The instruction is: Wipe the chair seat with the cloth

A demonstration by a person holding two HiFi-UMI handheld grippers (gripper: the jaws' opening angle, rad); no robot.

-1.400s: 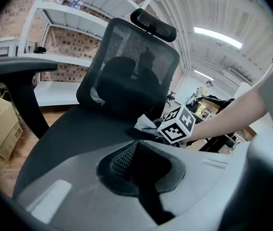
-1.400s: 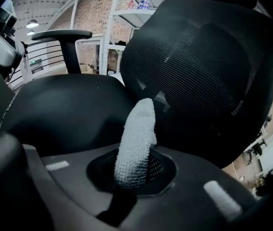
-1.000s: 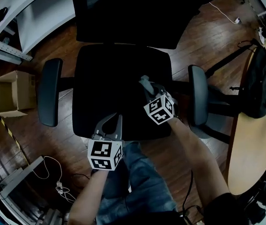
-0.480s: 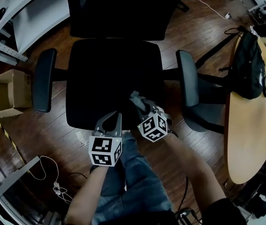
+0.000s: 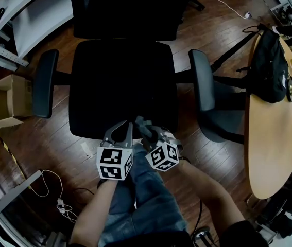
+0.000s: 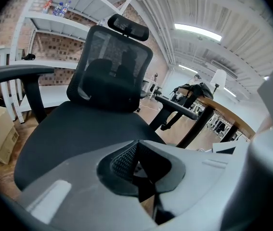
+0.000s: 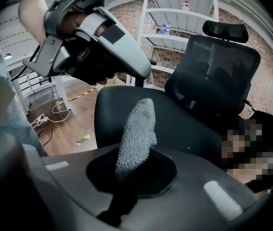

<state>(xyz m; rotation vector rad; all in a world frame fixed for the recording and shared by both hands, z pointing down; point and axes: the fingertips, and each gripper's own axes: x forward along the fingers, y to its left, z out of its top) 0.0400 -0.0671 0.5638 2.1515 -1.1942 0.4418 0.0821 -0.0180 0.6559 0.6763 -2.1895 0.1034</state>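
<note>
Cloth (image 7: pixel 136 129): qty 1. Grey, knobbly knit or terry, bunched into a narrow roll. The lower end is pinched in the closed fingers of the right gripper (image 5: pixel 147 131) and the free end sticks out past them. Position: over the near edge of the chair seat (image 5: pixel 122 86), right of centre. Contact w/ the seat can't be confirmed.

Handling (est.): soft, light and limp, not fragile. The rough pile should grip fabric rather than slide. Best hold is as now, on the bunched end, leaving the loose end free to drag flat. A hold too near the tip would prob. leave too little cloth on the seat.

Chair seat: qty 1. Black, flat, looks padded. Est. firm enough to press on, but an office-type chair may swivel or shift under a sideways push.

Left gripper (image 5: pixel 125 127): qty 1. Fingers closed together w/ nothing between them, at the seat's near edge just left of the right gripper.

Other items:
- armrests: qty 2, one left (image 5: pixel 45 84), one right (image 5: pixel 201 86)
- backrest (image 5: pixel 125 9): qty 1, far side
- cardboard box (image 5: pixel 4 101): qty 1, open, on the floor at left
- bench (image 5: pixel 277 138): qty 1, rounded wood top, at right
- black bag (image 5: pixel 272 68): qty 1, on the bench's far end
</note>
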